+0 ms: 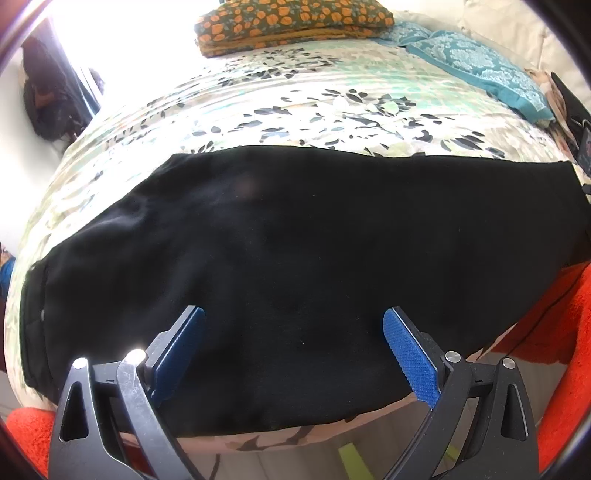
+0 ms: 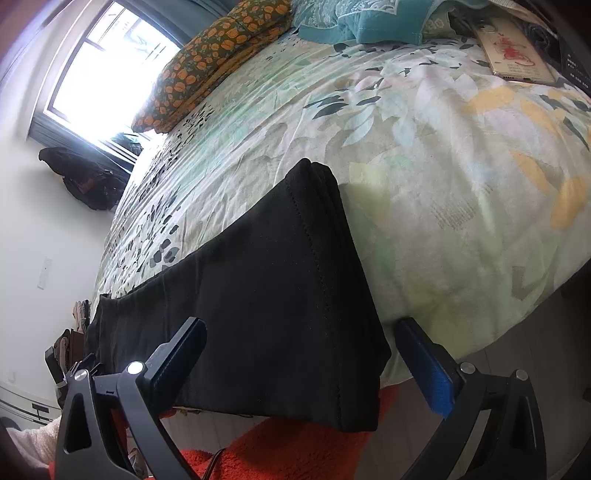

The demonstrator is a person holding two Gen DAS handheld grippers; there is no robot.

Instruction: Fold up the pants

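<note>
- Blue-padded fingers of my left gripper (image 1: 293, 354) are standing wide apart, hovering over the near edge of the black pants (image 1: 295, 266) and gripping nothing
- My right gripper (image 2: 301, 354) is also spread open, its fingers straddling the hemmed leg end (image 2: 325, 280) without closing on it
- Pants are lying lengthwise along the near edge of the bed (image 1: 295, 110), legs seemingly already stacked one on the other, with the waistband (image 1: 35, 321) at the far left of the left wrist view
- Near edge of the cloth is hanging slightly past the mattress above the red rug (image 2: 295, 450), so I am judging that a careless tug toward me could drag the whole garment off the bed
- Hem is showing several stacked layers; if I am pinching only the top one, the layers could shear apart and the fold would come out crooked
- Black fabric is hiding its own creases in both views, so I could be misjudging where the edge really sits and closing on the bedsheet (image 2: 424, 166) as well
- If my two grippers are lifting at unequal heights or speeds, the fold line could end up skewed
- A phone (image 2: 513, 51) and the folded floral cloth (image 1: 291, 26) are lying well apart from the pants, so I am expecting no trouble from them
</note>
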